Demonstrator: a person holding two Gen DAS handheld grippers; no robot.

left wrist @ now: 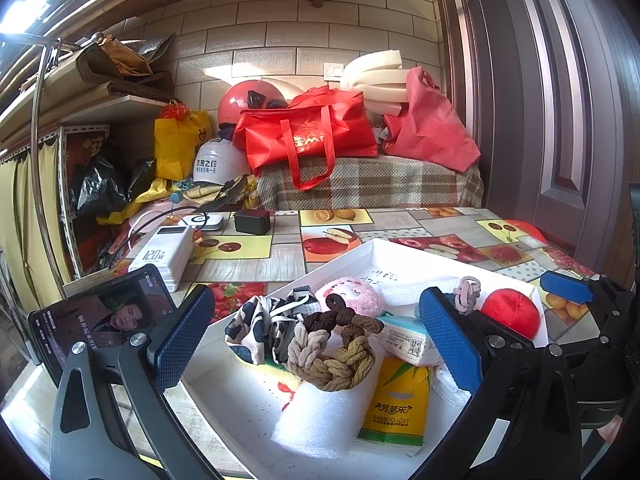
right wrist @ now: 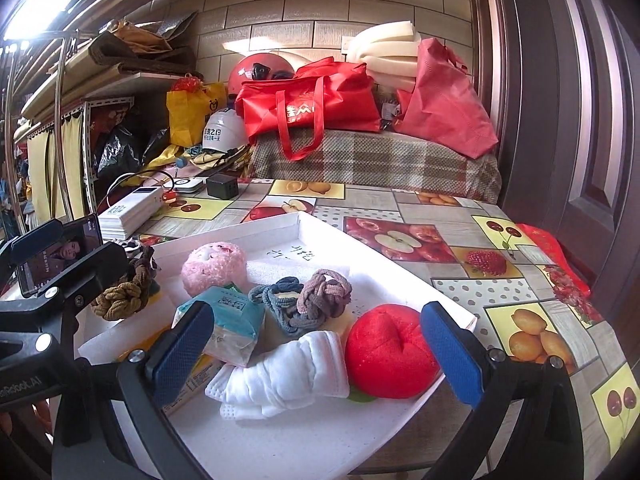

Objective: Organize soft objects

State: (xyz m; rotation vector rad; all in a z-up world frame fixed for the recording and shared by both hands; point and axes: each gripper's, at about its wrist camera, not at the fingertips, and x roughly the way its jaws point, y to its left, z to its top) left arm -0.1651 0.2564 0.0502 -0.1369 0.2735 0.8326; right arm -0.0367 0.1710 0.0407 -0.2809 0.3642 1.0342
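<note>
Both grippers gape empty over the tray (right wrist: 280, 220); right gripper (right wrist: 316, 350) is nearer the mask (right wrist: 280, 372), lying 9-to-3 at its 12 o'clock.

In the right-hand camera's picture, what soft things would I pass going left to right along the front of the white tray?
Teal tissue packet → folded white cloth face mask → red plush apple, all lying in the white tray, with the open right gripper framing them.
</note>
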